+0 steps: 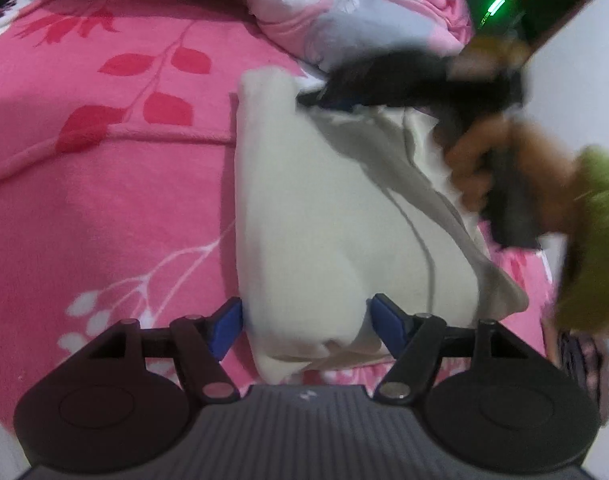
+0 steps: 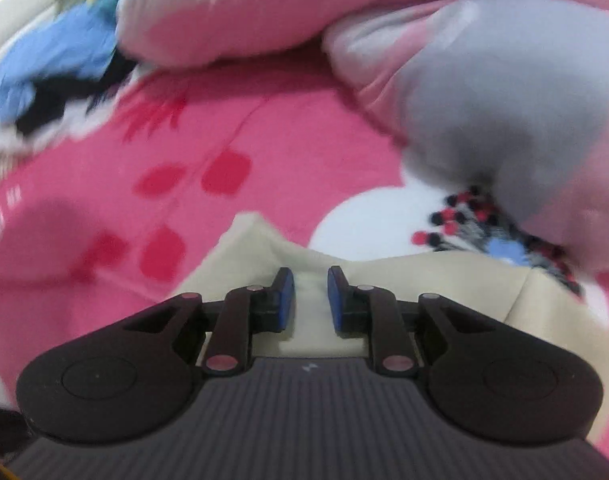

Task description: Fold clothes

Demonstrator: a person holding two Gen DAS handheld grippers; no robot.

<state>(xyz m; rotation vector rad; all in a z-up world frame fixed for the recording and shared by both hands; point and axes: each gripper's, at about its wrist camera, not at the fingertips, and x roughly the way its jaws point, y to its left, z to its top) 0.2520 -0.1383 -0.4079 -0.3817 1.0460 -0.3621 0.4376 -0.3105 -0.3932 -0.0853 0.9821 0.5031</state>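
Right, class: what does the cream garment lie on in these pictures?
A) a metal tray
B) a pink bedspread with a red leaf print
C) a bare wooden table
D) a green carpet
B: the cream garment lies on the pink bedspread printed with red leaves.

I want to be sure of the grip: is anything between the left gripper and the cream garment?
Nothing visible. The cream garment lies on the pink blanket, its near end already between the open pads of the left gripper.
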